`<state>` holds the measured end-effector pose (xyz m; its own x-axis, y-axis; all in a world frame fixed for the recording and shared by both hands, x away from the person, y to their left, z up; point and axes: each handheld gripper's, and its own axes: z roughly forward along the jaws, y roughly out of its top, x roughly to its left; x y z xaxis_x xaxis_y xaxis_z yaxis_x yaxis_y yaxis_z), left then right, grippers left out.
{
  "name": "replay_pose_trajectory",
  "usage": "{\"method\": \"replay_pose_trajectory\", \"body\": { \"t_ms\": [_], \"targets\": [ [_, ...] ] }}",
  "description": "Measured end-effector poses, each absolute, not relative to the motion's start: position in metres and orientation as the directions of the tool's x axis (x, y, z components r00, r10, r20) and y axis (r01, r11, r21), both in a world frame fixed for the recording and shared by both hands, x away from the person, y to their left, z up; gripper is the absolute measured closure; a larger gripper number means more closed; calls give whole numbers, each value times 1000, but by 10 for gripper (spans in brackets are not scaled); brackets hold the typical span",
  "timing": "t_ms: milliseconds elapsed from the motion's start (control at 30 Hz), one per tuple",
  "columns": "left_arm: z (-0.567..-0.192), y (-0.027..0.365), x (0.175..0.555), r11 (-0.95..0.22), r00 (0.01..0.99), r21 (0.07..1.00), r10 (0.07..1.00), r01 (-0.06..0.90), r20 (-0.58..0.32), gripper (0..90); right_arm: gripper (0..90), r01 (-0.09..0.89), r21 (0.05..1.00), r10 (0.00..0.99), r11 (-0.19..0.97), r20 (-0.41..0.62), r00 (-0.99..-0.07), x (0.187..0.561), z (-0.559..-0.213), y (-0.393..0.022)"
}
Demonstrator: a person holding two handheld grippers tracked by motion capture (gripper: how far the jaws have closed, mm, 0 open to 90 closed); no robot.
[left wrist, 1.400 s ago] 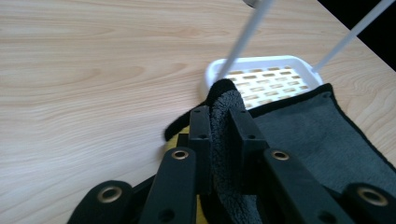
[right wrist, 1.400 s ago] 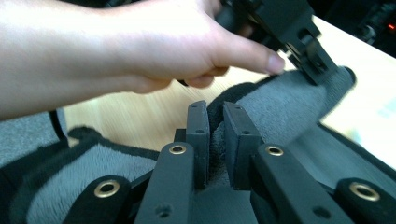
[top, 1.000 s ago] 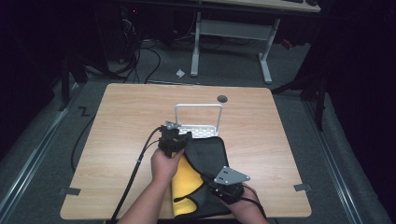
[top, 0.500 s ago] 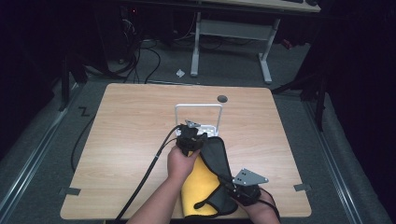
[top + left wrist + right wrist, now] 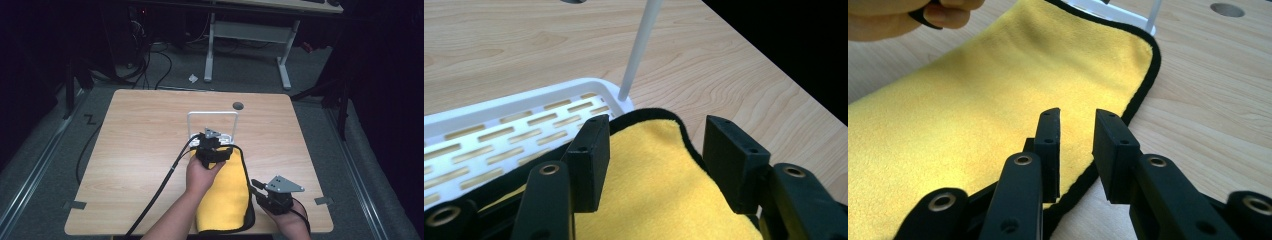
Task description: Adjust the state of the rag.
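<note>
Near the frame's lower centre in the high view, I see the yellow cloth (image 5: pixel 224 195) flat on the wooden table (image 5: pixel 140 145), its far edge overlapping the white slotted tray (image 5: pixel 499 130). My left gripper (image 5: pixel 654 150) hovers over that edge, jaws wide apart. My right gripper (image 5: pixel 1075 145) straddles the cloth's black-trimmed right edge, jaws parted

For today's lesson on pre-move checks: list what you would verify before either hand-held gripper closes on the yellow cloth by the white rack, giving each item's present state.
1. Left hand-held gripper open, jaws straddling the yellow cloth at its far end: ok.
2. Right hand-held gripper open at the cloth's black side hem: ok.
3. Cloth lying flat on the table: ok.
4. Cloth clear of the white rack: not ok, its far edge overlaps the rack.
5. Cloth's near end fully on the table: cannot tell.
</note>
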<state>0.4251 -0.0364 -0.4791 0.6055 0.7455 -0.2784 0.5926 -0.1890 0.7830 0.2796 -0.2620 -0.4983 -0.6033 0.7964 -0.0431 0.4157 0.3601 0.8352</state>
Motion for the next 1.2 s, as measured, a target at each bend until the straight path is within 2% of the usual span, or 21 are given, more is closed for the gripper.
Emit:
{"method": "replay_pose_trajectory", "body": {
  "t_ms": [333,533,700,833,967,1000,1067,1200],
  "targets": [
    [-499,2,395,-252,633,767,734,591,-247,514,747,439,820,800,366,-37,-598,284,-505,-263],
    [-505,31,369,-262,641,771,731,580,-234,522,747,448,810,799,379,-42,-600,285,-509,-260],
    [-512,40,339,-294,670,773,710,563,-218,525,745,456,800,799,390,-48,-600,286,-512,-257],
    [-519,31,324,-371,715,764,680,528,-164,683,743,464,795,801,392,-46,-597,290,-515,-255],
    [-526,18,317,-474,748,742,662,475,-57,767,745,462,797,801,389,-45,-597,298,-514,-248],
    [-529,18,317,-496,746,731,665,468,-27,787,769,460,795,799,395,-50,-599,302,-513,-245],
    [-530,25,321,-470,742,740,667,481,-58,809,831,486,773,794,407,-36,-607,314,-511,-238],
    [-530,39,326,-451,728,740,681,499,-77,817,856,506,763,812,402,-42,-582,340,-511,-223]
  ]
}}
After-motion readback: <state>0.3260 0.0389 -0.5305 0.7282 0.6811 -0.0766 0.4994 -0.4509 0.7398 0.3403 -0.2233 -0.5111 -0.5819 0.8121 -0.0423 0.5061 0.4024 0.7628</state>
